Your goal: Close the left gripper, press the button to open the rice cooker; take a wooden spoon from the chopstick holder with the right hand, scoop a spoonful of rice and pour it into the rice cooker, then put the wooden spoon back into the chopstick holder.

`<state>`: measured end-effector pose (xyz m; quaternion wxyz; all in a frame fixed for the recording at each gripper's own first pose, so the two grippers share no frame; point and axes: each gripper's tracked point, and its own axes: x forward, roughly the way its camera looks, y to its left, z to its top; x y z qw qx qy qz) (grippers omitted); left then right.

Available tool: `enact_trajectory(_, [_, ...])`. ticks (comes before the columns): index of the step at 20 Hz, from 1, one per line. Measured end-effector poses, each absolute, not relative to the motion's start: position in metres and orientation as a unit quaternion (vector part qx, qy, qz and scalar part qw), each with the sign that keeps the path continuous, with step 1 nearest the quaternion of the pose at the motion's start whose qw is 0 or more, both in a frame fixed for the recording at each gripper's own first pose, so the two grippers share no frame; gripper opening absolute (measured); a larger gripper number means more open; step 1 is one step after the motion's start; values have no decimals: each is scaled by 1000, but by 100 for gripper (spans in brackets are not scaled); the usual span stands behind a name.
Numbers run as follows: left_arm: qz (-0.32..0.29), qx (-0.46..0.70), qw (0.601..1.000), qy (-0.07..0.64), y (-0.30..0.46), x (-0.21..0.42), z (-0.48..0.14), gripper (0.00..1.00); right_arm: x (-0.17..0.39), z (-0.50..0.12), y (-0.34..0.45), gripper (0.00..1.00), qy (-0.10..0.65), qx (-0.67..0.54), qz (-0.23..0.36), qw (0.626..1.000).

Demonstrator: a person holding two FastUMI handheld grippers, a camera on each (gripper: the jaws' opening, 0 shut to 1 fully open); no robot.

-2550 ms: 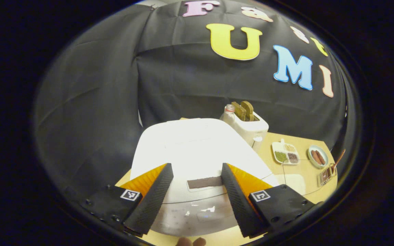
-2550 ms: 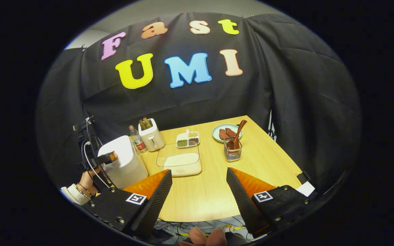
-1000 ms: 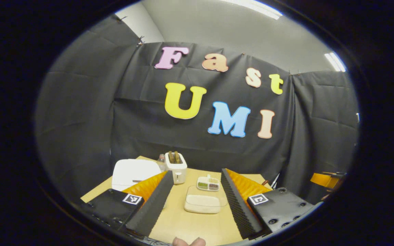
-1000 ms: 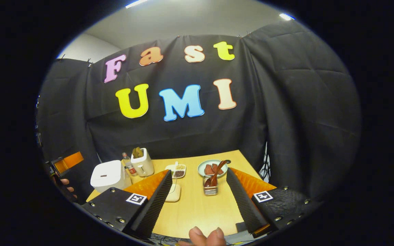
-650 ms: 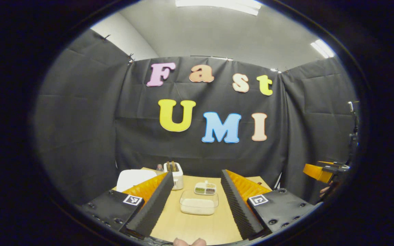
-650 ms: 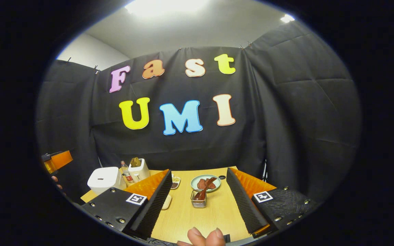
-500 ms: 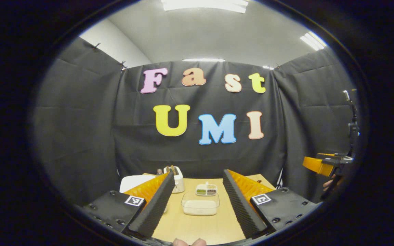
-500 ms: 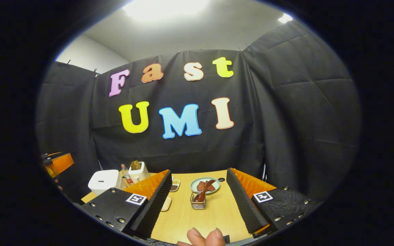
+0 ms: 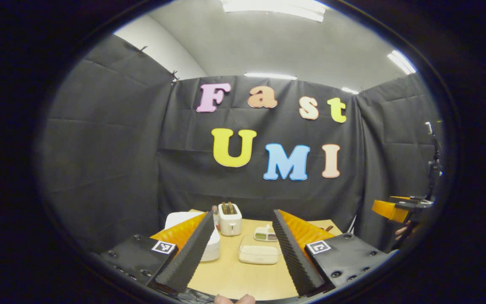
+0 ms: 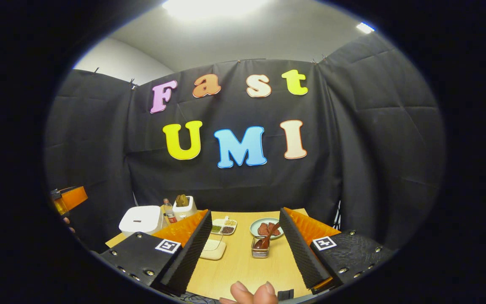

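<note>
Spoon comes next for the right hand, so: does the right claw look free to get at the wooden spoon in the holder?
Probably yes. The right claw is open and holds nothing, and the wooden spoon stands in the chopstick holder right ahead, handle tilted up, with bare table between them.

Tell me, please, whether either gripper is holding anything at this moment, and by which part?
Nothing is held. The left gripper and the right gripper are both open; the wooden spoon stands in the chopstick holder.

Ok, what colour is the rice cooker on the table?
White. The rice cooker shows best in the right gripper view, at the table's left end.
</note>
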<state>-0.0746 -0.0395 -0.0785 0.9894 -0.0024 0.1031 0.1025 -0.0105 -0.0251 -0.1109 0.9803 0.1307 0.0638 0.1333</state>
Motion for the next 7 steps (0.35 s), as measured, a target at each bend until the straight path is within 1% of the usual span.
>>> enact_trajectory(7, [103, 3, 990, 98, -14, -82, -79, 94, -13, -99, 0, 98, 57, 113, 136, 983])
